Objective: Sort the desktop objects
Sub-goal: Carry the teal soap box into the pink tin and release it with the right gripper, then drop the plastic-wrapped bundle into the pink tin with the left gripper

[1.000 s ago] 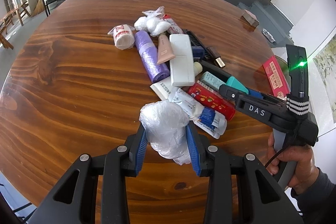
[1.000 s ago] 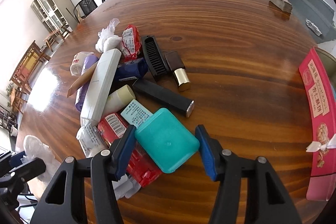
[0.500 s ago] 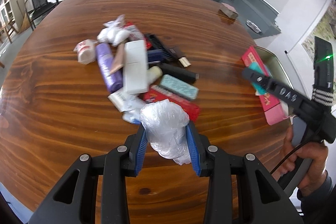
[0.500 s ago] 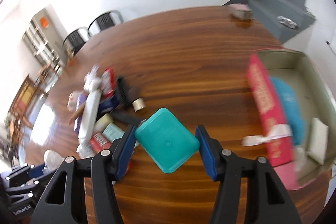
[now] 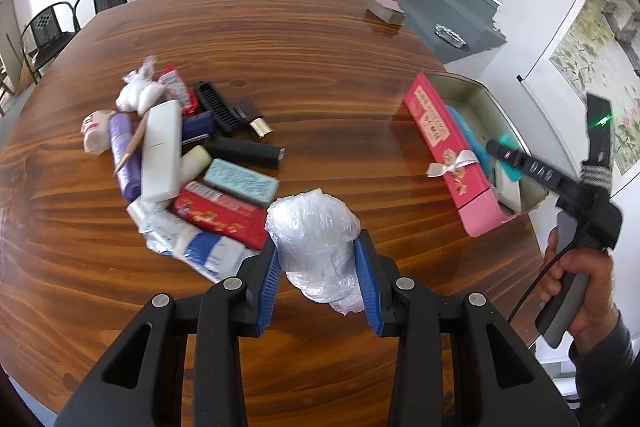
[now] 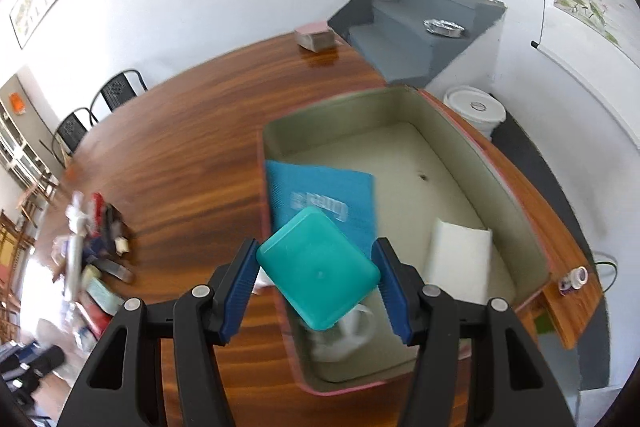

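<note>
My left gripper (image 5: 318,277) is shut on a crumpled clear plastic bag (image 5: 316,243), held above the round wooden table (image 5: 320,47), right of the pile of toiletries and packets (image 5: 188,163). My right gripper (image 6: 318,281) is shut on a teal plastic box (image 6: 318,275), held over the near left end of the open pink tin (image 6: 400,107). The tin holds a blue packet (image 6: 320,187) and a white block (image 6: 458,259). In the left wrist view the right gripper (image 5: 504,155) reaches over the pink tin (image 5: 444,143) at the table's right edge.
A small pink-topped box (image 5: 386,11) sits at the table's far edge. Two black chairs (image 5: 80,11) stand beyond the table. Grey steps (image 6: 420,27) and a white bucket (image 6: 476,111) are past the tin. A small white-and-purple object (image 6: 574,277) lies on a wooden ledge right of the tin.
My right gripper carried the teal box from the pile rightward to above the pink tin. My left gripper, still holding the bag, rose and swung right.
</note>
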The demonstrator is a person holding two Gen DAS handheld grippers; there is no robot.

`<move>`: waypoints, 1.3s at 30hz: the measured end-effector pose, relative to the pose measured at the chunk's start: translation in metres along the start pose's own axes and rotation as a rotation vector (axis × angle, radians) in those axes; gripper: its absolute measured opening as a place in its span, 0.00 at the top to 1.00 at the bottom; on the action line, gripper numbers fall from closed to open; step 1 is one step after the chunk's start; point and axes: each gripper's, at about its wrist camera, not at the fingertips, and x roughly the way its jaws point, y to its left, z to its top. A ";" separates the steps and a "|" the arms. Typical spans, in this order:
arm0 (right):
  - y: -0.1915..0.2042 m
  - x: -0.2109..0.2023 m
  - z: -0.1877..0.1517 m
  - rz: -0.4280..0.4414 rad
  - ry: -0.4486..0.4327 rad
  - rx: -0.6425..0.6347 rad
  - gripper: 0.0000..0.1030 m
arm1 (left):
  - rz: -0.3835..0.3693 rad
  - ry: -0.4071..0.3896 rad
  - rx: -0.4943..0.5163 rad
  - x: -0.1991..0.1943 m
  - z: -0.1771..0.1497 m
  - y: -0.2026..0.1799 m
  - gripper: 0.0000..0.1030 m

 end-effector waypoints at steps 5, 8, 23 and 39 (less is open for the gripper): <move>-0.009 0.014 -0.013 0.007 0.069 -0.057 0.40 | 0.002 -0.005 0.015 0.002 0.001 -0.018 0.62; -0.016 0.016 -0.014 0.039 0.077 -0.059 0.40 | 0.011 -0.013 0.021 0.003 0.000 -0.028 0.62; -0.017 0.021 -0.025 0.057 0.116 -0.198 0.40 | 0.005 -0.016 0.061 0.008 0.004 -0.063 0.62; -0.004 -0.027 -0.089 0.179 0.150 -0.351 0.39 | -0.055 -0.021 0.154 0.010 0.009 -0.100 0.62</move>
